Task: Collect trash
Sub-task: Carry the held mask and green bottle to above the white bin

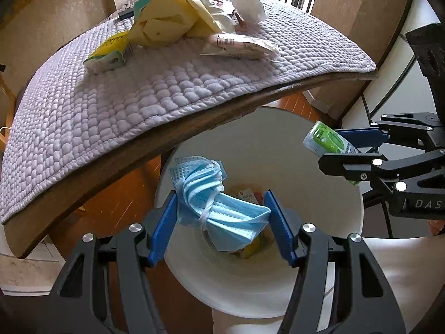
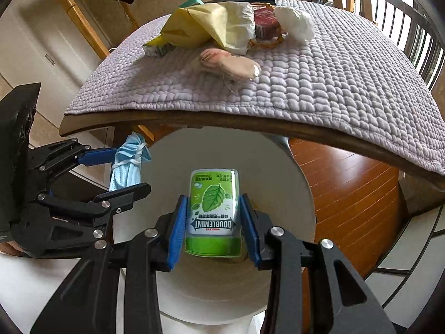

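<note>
The left gripper's [image 1: 222, 217] blue fingers [image 1: 164, 228] are clamped on a bundle of blue face masks [image 1: 219, 208], tied round with their own ear loops, and the right gripper's [image 2: 212, 222] fingers [image 2: 176, 231] are pressed shut on a green Doublemint gum bottle [image 2: 213, 211], held by its sides. Both loads hang over the mouth of a white bin [image 1: 319, 222] that stands on the wood floor just below the near edge of the bench [image 1: 139, 150]; a few wrappers [image 1: 247, 194] already lie at its bottom. I'd say the step in hand is the drop, and the masks look the trickier piece: they are soft, with a loop trailing near the left finger, so the fingers ought to part fully and the hand pause over the middle of the opening until the bundle falls free. The bottle sits nearer the far rim from where the left hand looks, so it would be wise to bring it further inside before letting go, lest it bounce off the wall. Further out, on the quilted lilac mat [image 1: 167, 89] toward the far edge of the bench, more rubbish waits: a yellow bag [image 1: 167, 25], a yellow-green carton [image 1: 108, 53], a pink wrapper [image 1: 239, 44] and a white crumpled tissue [image 1: 249, 7].
</note>
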The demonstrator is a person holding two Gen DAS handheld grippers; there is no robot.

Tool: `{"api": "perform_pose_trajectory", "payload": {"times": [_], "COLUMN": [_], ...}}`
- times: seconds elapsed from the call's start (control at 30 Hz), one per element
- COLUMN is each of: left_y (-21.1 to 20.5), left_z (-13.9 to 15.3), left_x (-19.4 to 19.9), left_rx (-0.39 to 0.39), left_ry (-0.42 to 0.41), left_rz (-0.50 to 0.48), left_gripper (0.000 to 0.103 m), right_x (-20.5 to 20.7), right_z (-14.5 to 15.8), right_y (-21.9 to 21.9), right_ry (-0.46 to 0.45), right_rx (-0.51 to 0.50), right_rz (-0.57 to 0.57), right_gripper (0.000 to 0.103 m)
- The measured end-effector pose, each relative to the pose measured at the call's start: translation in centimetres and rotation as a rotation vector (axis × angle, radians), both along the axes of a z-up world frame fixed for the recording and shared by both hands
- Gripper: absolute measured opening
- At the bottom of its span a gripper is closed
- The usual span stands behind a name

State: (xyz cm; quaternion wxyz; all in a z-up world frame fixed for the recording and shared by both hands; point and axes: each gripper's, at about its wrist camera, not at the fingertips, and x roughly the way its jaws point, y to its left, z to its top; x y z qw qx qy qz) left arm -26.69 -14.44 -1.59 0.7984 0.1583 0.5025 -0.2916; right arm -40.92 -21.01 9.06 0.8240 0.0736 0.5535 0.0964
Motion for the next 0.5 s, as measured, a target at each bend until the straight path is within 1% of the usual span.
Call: {"api": "perform_pose_trajectory", "payload": {"times": [0.5], "left_y": [-1.1], "left_z": [-1.5], "left_x": [0.5], "left_rx": [0.022], "left_ry": [0.023], "left_rz": [0.005], "left_gripper": [0.064], "right_x": [0.3], "right_z": [-1.7], "right_y": [0.8], "right_ry": [0.049], "right_rx": [0.01], "right_rz": [0.006], "right_gripper": [0.037]}}
